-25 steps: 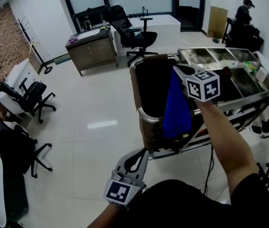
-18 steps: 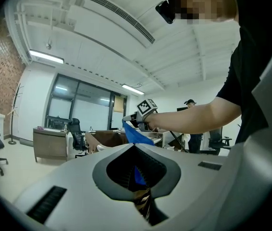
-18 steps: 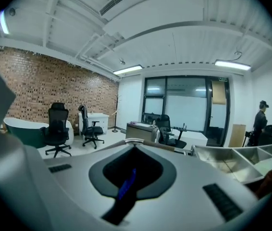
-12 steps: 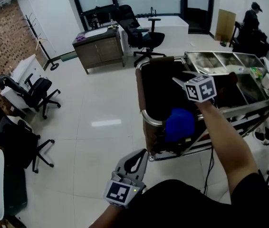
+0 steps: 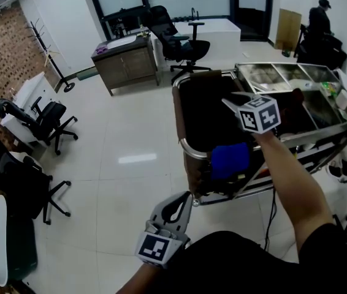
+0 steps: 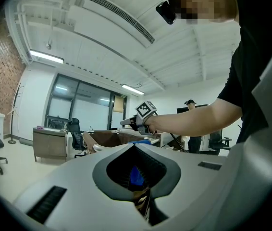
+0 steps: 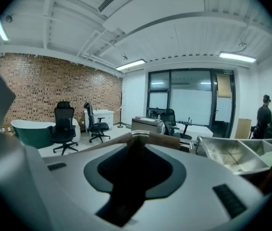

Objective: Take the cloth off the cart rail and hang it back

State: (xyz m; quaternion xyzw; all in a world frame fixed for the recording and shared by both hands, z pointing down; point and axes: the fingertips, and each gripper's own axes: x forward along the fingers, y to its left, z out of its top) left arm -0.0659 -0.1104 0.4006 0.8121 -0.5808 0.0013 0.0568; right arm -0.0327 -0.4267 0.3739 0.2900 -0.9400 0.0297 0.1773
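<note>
The blue cloth (image 5: 230, 159) lies bunched over the near rail (image 5: 189, 144) of the cart, apart from both grippers. My right gripper (image 5: 228, 101) hovers above it over the cart's dark bin (image 5: 201, 112); its jaws are closing with nothing between them. In the right gripper view only the rail (image 7: 141, 133) shows past the jaws. My left gripper (image 5: 187, 196) hangs low near my body, short of the cart, its fingertips touching and empty. Through its jaws in the left gripper view I see a patch of the blue cloth (image 6: 136, 175) and the right gripper (image 6: 126, 123).
Steel trays (image 5: 284, 75) fill the cart's right half. A wooden desk (image 5: 124, 60) and office chairs (image 5: 179, 38) stand behind it, more chairs (image 5: 38, 121) at the left. A person (image 5: 320, 17) stands at the far right. Open tiled floor (image 5: 130, 158) lies left of the cart.
A second ago the right gripper held the cloth hanging long above the rail. It let go; the cloth dropped into a bunch on the rail. The left gripper has stayed put.
</note>
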